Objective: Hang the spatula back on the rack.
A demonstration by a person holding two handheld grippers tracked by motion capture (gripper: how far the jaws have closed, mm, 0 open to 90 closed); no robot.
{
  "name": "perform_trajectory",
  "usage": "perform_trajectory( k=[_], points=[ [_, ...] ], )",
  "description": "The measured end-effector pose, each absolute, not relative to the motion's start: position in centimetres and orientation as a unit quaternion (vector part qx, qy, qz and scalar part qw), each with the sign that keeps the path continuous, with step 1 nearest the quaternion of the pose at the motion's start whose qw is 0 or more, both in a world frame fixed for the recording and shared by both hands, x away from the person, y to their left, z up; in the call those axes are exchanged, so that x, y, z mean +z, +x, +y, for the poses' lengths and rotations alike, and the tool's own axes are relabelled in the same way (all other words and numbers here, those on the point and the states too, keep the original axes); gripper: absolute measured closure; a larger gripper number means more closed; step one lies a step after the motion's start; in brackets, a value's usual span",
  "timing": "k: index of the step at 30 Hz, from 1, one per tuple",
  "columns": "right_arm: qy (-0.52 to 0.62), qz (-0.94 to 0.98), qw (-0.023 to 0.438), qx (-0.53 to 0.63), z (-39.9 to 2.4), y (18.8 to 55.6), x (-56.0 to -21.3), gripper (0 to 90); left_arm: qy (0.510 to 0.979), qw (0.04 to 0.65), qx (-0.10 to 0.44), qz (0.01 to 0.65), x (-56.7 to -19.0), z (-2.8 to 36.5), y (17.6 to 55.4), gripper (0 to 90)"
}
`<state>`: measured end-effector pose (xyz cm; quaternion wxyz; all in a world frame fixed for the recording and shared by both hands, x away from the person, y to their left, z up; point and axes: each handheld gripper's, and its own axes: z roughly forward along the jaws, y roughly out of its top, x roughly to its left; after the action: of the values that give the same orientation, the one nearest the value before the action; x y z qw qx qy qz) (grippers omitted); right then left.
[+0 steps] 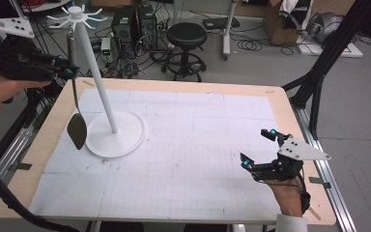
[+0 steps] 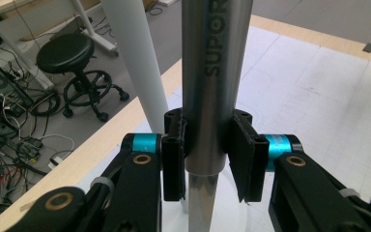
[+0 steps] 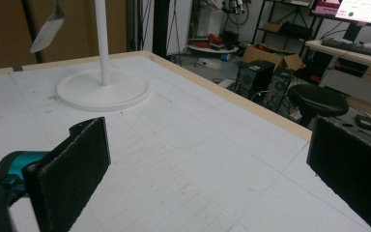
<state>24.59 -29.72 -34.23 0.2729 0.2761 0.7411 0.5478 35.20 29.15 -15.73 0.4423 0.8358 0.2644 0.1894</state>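
Observation:
A metal spatula [image 1: 77, 130] hangs upright beside the white stand [image 1: 99, 82], blade down above the stand's round base [image 1: 125, 140]. Its handle top reaches the hook prongs [image 1: 77, 14] at the stand's head; I cannot tell whether it hangs on one. My left gripper [image 1: 70, 72] is shut on the handle up high at the table's far left. In the left gripper view both pads [image 2: 173, 164] press the steel handle [image 2: 205, 72], with the white pole [image 2: 135, 58] just behind. My right gripper [image 1: 258, 146] rests open near the front right, nothing between its jaws [image 3: 212, 164]. In the right gripper view the blade [image 3: 47, 29] and base [image 3: 101, 89] show far off.
The white gridded mat [image 1: 183, 145] covers the wooden table [image 1: 290, 111]. Beyond the far edge stand a black stool [image 1: 187, 36], computer towers [image 1: 134, 24] and loose cables. A black frame leg [image 1: 328, 53] slants at the right.

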Motion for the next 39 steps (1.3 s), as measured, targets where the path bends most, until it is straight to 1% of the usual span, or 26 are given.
perform_trajectory(
  k=[9,14,21,28,32,38,39],
  points=[
    [0.276,0.741,0.273,0.548,-29.7,24.6,-34.2,0.8,0.839,0.432,0.199,0.266,-16.1,29.0,35.5,68.8],
    [0.275,0.741,0.273,0.548,-29.7,24.6,-34.2,0.8,0.834,0.435,0.204,0.272,-16.8,29.3,35.7,68.3],
    [0.273,0.741,0.274,0.549,-29.7,24.6,-34.2,0.9,0.821,0.456,0.205,0.277,-17.6,29.7,35.6,66.7],
    [0.271,0.742,0.273,0.549,-29.6,24.6,-34.2,0.8,0.81,0.477,0.207,0.272,-18.3,30.3,34.6,65.5],
    [0.271,0.742,0.273,0.548,-29.5,24.6,-34.2,0.8,0.806,0.482,0.207,0.272,-18.8,30.9,34.0,62.5],
    [0.269,0.744,0.273,0.548,-29.3,24.6,-34.1,0.8,0.794,0.509,0.199,0.267,-19.6,32.0,32.7,60.1],
    [0.27,0.744,0.272,0.548,-29.3,24.6,-34.1,0.8,0.792,0.514,0.197,0.264,-19.8,32.1,32.4,57.9]
  ],
)
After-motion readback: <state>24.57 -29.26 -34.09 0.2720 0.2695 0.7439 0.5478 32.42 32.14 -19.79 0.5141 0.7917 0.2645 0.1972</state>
